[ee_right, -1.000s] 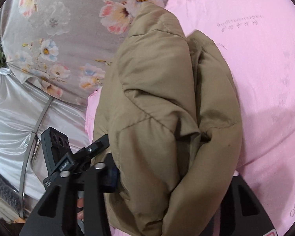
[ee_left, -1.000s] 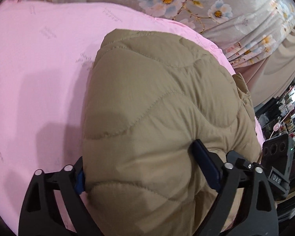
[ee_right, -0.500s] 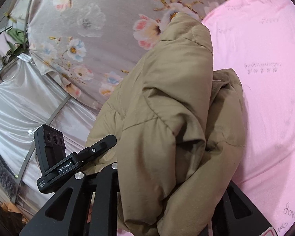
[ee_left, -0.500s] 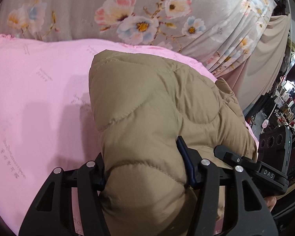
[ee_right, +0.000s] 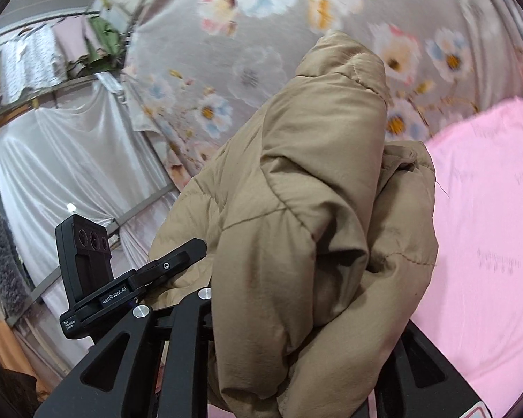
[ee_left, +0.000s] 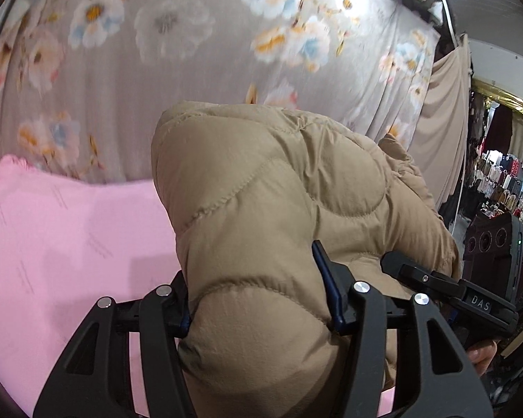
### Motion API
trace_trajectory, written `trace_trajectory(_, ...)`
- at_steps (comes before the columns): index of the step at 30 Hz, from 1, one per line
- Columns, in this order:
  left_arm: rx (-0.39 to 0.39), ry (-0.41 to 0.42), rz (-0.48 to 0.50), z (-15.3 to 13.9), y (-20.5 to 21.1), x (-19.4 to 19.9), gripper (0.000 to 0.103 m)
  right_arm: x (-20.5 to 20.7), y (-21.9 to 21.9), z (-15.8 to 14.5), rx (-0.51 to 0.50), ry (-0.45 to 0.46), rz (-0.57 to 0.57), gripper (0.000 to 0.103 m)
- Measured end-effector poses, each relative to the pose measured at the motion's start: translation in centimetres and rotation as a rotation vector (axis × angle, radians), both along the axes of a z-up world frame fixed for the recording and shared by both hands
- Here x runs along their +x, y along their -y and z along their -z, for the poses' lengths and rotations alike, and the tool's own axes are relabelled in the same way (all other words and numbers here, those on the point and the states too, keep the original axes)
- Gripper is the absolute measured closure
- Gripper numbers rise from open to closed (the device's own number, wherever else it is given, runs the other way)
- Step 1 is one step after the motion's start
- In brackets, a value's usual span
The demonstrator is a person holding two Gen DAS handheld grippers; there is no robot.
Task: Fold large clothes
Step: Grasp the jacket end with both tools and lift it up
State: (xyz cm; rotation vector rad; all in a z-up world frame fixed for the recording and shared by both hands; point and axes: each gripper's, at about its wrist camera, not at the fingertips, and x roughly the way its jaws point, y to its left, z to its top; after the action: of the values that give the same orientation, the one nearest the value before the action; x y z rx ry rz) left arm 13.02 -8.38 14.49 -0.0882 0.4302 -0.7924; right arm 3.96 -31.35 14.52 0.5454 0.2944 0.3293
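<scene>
Two black hand-held grippers lift one bulky tan quilted jacket (ee_left: 279, 216) above a pink sheet (ee_left: 59, 244). The jacket is puffy, with curved stitched seams dividing soft padded panels, and its matte fabric creases where it is pinched. The left gripper (ee_left: 258, 299) has its blue-padded fingers (ee_left: 326, 292) pressed into a thick roll of the padding from both sides, clamped on the jacket. The right gripper (ee_right: 296, 331) grips another bunched fold of the same jacket (ee_right: 313, 209); the fabric drapes over and hides its finger on the pink side, yet the folds sit squeezed between its black arms. The pink sheet is smooth, printed with faint small lettering. Behind hangs a grey curtain with blurred pastel flowers (ee_right: 261, 69), beside a shiny silver-white drape (ee_right: 62, 167). In the left wrist view, a beige cloth (ee_left: 446, 122) hangs next to a distant, crowded display of clothes (ee_left: 505, 181). The jacket fills the middle of both views and blocks much of the sheet
</scene>
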Motion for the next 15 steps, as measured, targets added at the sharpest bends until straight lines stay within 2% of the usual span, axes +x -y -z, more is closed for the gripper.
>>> trace_trajectory(3, -0.033, 0.08, -0.016, -2.9, -1.2, -0.4, 0.05, 0.7, -1.5, -3.6, -0.061, 0.073, -0.009, 0.081)
trace_trajectory(8, -0.095, 0.179, -0.032, -6.8, -3.5, 0.5, 0.05, 2.2, -3.3, -7.7, -0.147, 0.163, -0.012, 0.081)
trace_trajectory(12, -0.137, 0.216, -0.032, -7.9, -5.2, 3.4, 0.049, 5.1, -4.4, -9.2, -0.184, 0.182, -0.011, 0.081)
trace_trajectory(15, -0.144, 0.2, -0.04, -7.0, -5.8, 6.9, 0.049, 8.9, -5.1, -8.2, -0.19, 0.149, -0.011, 0.081)
